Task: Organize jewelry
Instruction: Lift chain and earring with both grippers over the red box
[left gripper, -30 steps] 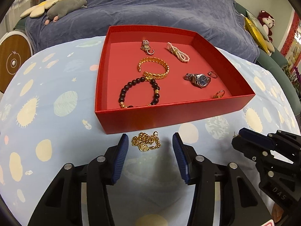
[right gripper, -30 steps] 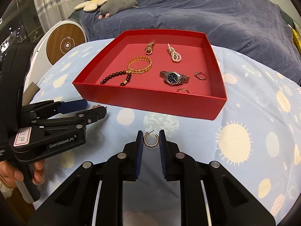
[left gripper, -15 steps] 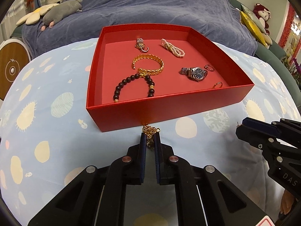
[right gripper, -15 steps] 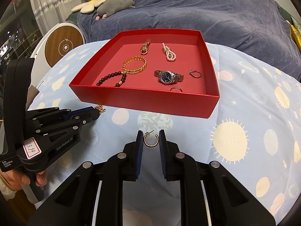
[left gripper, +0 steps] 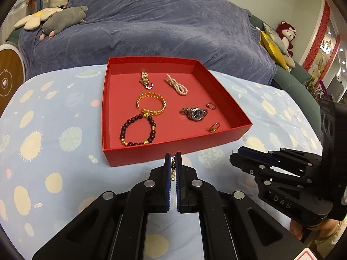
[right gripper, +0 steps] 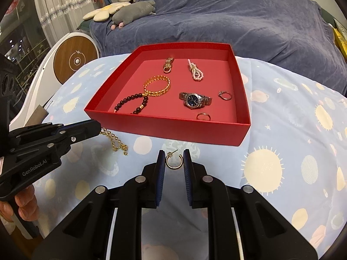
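The left gripper (left gripper: 173, 162) has just been closing and is now clenched on a gold chain (right gripper: 115, 140). In the right wrist view the chain hangs slack from the fingertips, its loose end trailing low toward the patterned cloth; whether that end still touches the cloth I cannot tell. The red tray (left gripper: 173, 153) stands straight ahead of these fingers, its near wall just beyond their tips, so the coming move looks like a carry forward and up over that wall. The beaded bracelet (left gripper: 137, 132) lies just past the wall on the left, with the gold bangle (left gripper: 151, 105) touching it; bare red floor shows ahead and slightly right, between the bracelet and the small gold ring (left gripper: 214, 127).

The right gripper (right gripper: 174, 159) is closed on a gold hoop earring (right gripper: 174, 162), the hoop held between the blue pads with its post pointing up and forward. Its fingers also face the tray's near wall. The dangling chain will likely swing and could catch on the wall's edge.
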`<state>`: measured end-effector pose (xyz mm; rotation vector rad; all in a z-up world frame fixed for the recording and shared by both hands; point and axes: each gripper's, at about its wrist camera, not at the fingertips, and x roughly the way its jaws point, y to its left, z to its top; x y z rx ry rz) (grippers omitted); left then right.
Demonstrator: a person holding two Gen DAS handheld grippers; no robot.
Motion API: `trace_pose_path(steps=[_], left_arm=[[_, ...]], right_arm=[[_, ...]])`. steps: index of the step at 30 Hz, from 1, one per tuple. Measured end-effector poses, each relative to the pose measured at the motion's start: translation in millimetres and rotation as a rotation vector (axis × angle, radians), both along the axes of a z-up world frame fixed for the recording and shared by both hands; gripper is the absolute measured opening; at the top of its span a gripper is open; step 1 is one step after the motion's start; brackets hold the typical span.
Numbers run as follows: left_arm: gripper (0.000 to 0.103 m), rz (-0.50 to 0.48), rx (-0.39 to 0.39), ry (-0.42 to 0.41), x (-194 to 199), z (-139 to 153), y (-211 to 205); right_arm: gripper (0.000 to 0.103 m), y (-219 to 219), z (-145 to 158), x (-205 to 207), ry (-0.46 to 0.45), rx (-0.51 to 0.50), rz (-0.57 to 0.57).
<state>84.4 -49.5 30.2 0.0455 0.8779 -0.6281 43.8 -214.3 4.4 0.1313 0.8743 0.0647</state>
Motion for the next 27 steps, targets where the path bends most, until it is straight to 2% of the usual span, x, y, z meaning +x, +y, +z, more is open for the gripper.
trace_pose_path(steps=[6, 18, 20, 27], left_arm=[[0.002, 0.012, -0.06, -0.055, 3, 28, 5], [0.002, 0.078, -0.106, -0.09, 19, 50, 31], [0.002, 0.092, -0.121, -0.103, 25, 58, 33], [0.002, 0.119, -0.133, -0.162, 57, 84, 15]], right_arm=[[0.016, -8, 10, 0, -0.027, 0.007, -0.025], [0.016, -10, 19, 2, -0.047, 0.007, -0.03], [0.016, -11, 29, 7, -0.068, 0.025, -0.027], [0.016, -13, 71, 36, -0.17, -0.008, -0.018]])
